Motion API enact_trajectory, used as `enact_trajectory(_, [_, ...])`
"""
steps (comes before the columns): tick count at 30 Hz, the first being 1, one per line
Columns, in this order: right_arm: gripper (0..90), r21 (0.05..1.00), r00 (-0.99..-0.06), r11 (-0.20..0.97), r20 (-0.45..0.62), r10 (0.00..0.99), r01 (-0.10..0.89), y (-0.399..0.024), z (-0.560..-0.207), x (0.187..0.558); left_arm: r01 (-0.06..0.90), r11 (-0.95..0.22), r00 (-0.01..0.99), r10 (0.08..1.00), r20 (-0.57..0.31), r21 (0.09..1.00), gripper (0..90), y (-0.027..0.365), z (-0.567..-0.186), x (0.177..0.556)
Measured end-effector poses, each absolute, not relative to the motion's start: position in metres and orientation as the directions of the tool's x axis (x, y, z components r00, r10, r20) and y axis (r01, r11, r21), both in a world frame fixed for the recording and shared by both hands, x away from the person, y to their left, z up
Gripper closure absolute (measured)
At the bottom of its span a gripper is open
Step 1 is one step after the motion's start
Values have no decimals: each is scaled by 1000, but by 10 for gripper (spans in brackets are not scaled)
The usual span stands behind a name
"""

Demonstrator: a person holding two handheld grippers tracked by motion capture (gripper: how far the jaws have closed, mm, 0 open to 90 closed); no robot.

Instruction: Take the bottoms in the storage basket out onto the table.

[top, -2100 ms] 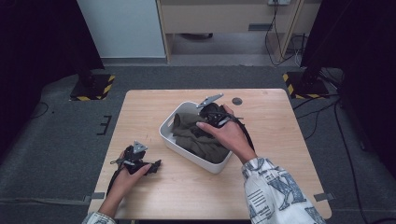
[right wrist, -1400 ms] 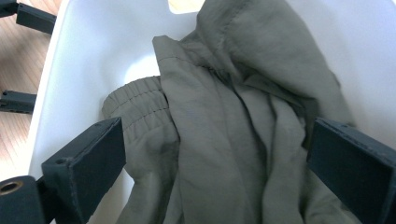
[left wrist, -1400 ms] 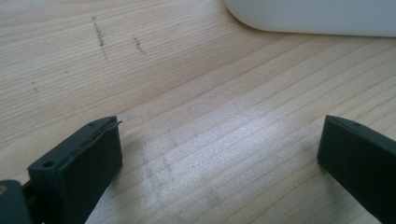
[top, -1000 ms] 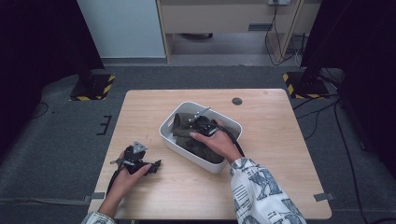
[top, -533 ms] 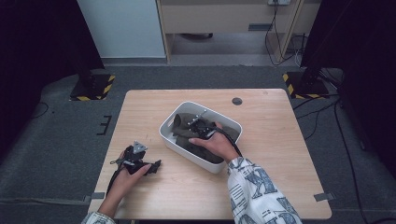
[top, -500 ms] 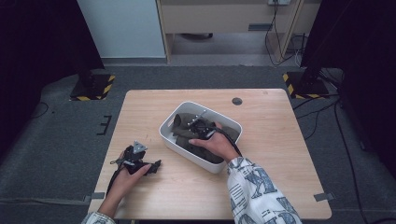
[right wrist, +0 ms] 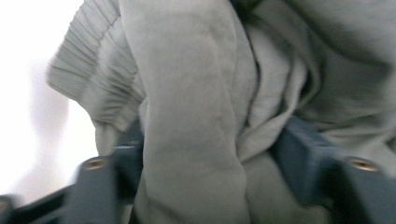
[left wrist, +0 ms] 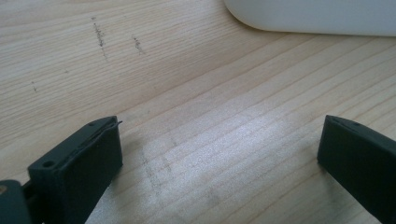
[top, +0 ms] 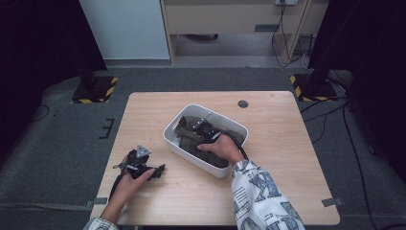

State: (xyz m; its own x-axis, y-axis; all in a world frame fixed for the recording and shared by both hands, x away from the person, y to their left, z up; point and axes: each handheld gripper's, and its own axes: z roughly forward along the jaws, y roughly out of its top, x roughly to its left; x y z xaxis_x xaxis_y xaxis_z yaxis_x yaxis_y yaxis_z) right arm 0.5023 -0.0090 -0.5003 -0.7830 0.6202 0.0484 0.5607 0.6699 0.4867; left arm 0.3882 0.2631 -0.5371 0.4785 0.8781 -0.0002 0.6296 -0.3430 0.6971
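Now the right tool (top: 205, 128) is closing on a fold of the olive garment (right wrist: 196, 116) inside the white tub (top: 178, 147), readying a lift out, while the left tool (top: 143, 165) is resting released on the surface (top: 287, 143).

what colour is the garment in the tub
Dark olive green in the high view; the garment shows best there, lying in the white tub.

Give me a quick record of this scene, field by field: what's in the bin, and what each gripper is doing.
Bin: white bin on the wooden table
Contents: dark olive garment, bunched up
Right gripper: down in the bin, jaws just closing, a fold of the garment between its fingers
Left gripper: open, nothing between the jaws, low over the table beside the bin
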Motion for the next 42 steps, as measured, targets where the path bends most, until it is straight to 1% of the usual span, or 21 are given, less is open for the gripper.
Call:
enact_trajectory(1, [513,496,-783,665,49,620,558,-11,-499,503,630,-343,478,878,0,697,0,263,-537,388])
enact_trajectory(2, [513,496,-783,665,49,620,558,-11,-499,503,630,-343,479,878,0,697,0,263,-537,388])
enact_trajectory(5, [656,506,-772,647,64,632,571,-13,-495,504,629,-344,480,877,0,697,0,263,-537,388])
enact_trajectory(7, [723,510,-766,637,72,639,579,-15,-492,504,629,-344,480,877,0,697,0,263,-537,388])
enact_trajectory(8, [733,512,-769,638,71,636,575,-15,-491,504,629,-344,480,877,0,697,0,263,-537,388])
enact_trajectory(14, [762,536,-774,631,70,629,561,-19,-481,504,629,-345,481,877,0,697,0,263,-537,388])
enact_trajectory(17, [771,570,-772,605,84,630,556,-24,-468,503,629,-345,481,877,0,697,0,263,-537,388])
enact_trajectory(24, [776,617,-770,575,80,633,536,-32,-445,500,629,-344,481,877,0,697,0,263,-537,388])
enact_trajectory(32, [776,650,-774,568,50,631,505,-35,-427,497,628,-341,479,878,-2,700,0,263,-537,388])
enact_trajectory(42, [777,685,-764,533,54,642,497,-41,-407,499,627,-344,480,877,1,699,0,263,-537,388])
